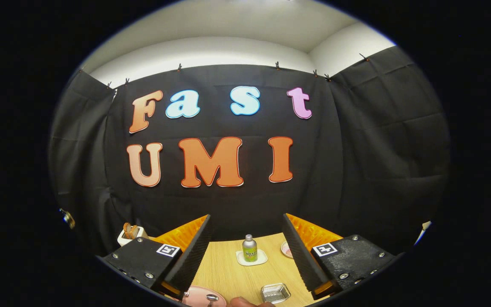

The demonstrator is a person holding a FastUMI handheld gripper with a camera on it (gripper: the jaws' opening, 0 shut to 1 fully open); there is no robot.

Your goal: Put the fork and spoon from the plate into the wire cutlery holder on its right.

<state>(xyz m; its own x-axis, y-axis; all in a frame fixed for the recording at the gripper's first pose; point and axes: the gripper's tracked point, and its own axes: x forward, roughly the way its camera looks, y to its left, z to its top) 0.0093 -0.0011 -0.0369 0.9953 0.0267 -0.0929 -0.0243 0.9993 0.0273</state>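
Observation:
My gripper [246, 216] is open, with nothing between its fingers, and it points at the booth's back wall above the wooden table [228, 268]. Low down between the finger bases lies a pink plate [194, 296], cut off at the near edge. On it I see the bowl of a metal spoon [212, 297]. I cannot make out a fork. To the plate's right sits the small rectangular wire cutlery holder [275, 293]. The holder looks empty.
A small bottle [249, 248] stands on a white coaster [252, 258] at mid-table. A small pink dish [287, 250] peeks out by the right finger. A white holder with brown contents [131, 233] stands far left. A fingertip of a hand [245, 302] shows by the plate.

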